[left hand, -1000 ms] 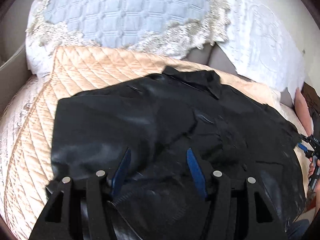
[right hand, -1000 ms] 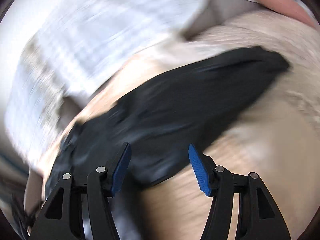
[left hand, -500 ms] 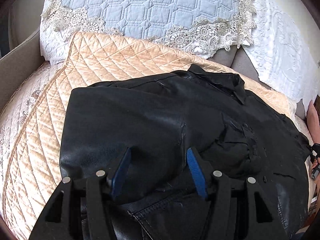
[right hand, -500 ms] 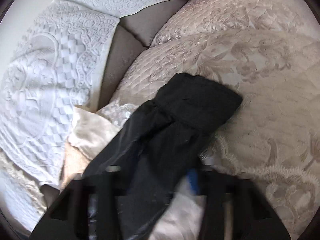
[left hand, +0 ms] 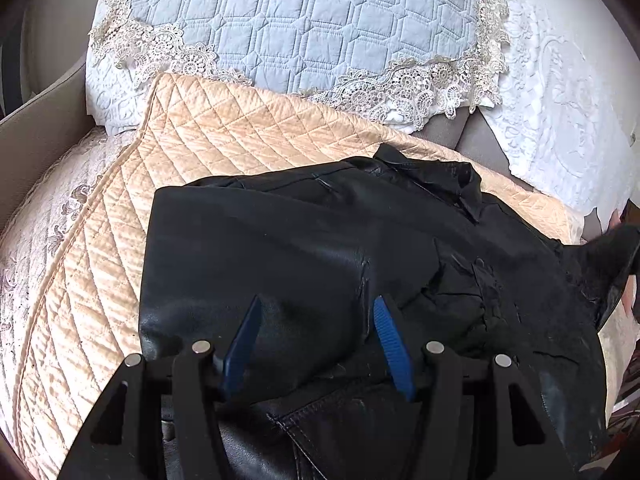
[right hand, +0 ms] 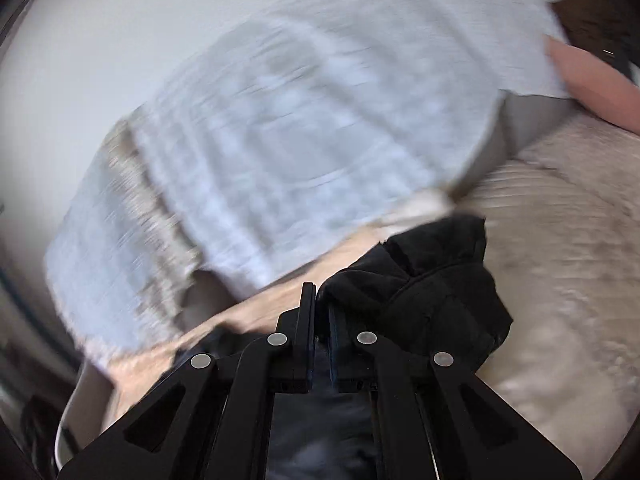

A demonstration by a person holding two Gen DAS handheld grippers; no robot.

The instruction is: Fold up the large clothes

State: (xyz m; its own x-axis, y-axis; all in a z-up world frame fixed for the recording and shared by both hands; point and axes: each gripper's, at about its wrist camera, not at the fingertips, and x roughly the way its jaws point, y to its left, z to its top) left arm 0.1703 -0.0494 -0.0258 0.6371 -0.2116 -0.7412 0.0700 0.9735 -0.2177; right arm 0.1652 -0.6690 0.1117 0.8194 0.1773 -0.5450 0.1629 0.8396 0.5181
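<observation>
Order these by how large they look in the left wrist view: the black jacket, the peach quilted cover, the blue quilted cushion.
1. black jacket, though it lies nearest the camera, which enlarges it.
2 and 3. peach quilted cover and blue quilted cushion: the visible areas look alike, and the jacket hides much of the cover, so I cannot rank them.

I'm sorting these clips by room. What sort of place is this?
Probably a living room sofa at home: a blue quilted cushion with lace trim, a peach quilted cover, and a black jacket spread over it.
</observation>
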